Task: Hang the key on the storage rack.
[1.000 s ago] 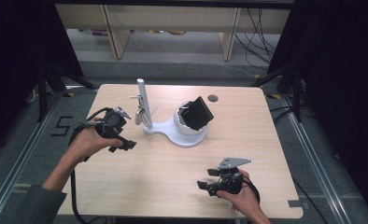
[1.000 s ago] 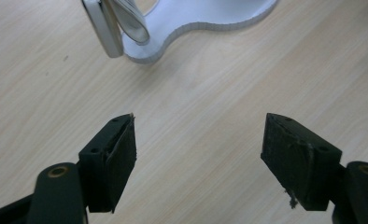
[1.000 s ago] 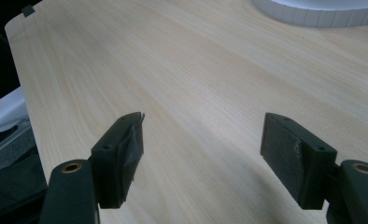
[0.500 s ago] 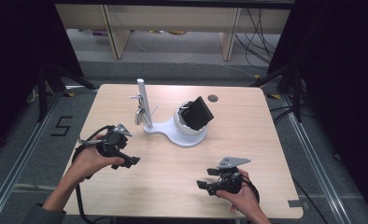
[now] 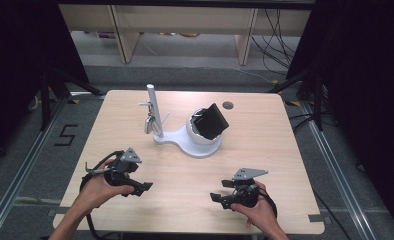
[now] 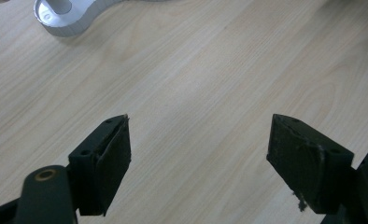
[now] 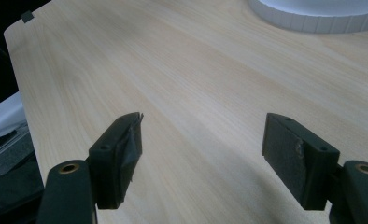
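A white stand (image 5: 185, 142) sits mid-table, with a slim upright post (image 5: 153, 105) and a round cup at its right end. A small padlock (image 5: 148, 123) hangs on the post. A black box-like object (image 5: 210, 121) rests tilted in the cup. My left gripper (image 5: 141, 187) lies low over the near-left part of the table, open, with bare wood between its pads (image 6: 114, 154). My right gripper (image 5: 216, 198) rests near the front edge on the right, open too, pads (image 7: 126, 144) wide apart over bare wood. The stand's base (image 6: 63, 21) lies ahead of the left jaws.
The wooden table (image 5: 265, 150) has a round cable hole (image 5: 228, 105) at the back. Black cables trail from both grippers. Metal rails run along the floor on both sides; shelving legs stand behind the table.
My left gripper has drawn back from beside the post toward the near-left edge of the table and dropped lower. The right gripper has stayed put.
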